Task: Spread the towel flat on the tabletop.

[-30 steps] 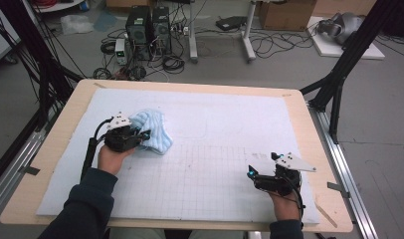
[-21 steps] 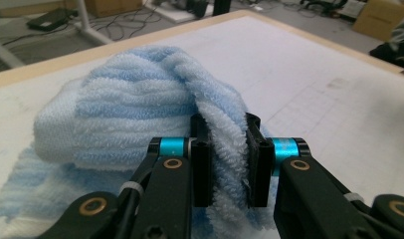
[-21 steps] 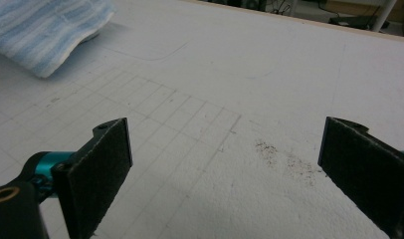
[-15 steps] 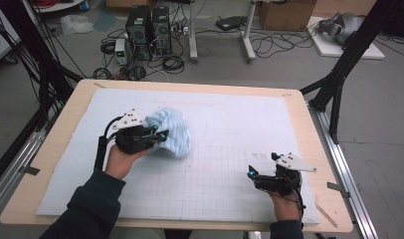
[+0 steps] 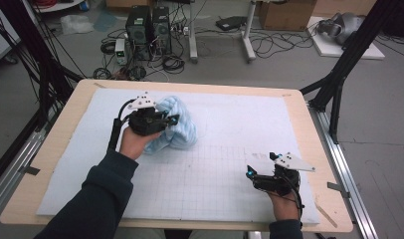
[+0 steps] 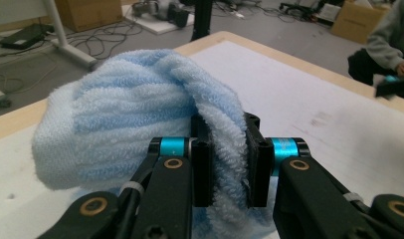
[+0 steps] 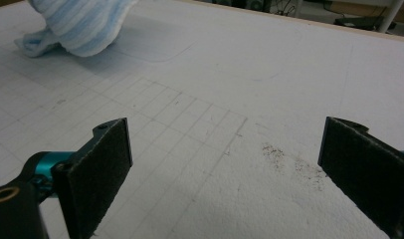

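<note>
Left gripper clamped on a fold of the blue towel, bunched at the mat's far left, right gripper idle with jaws wide at near right; I judge mid-lift, next I bring right in for a free edge.

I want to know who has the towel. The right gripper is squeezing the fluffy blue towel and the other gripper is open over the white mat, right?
Not quite: the left gripper is squeezing the blue towel, as the left gripper view shows. The right gripper is the open one, over the white mat.
</note>
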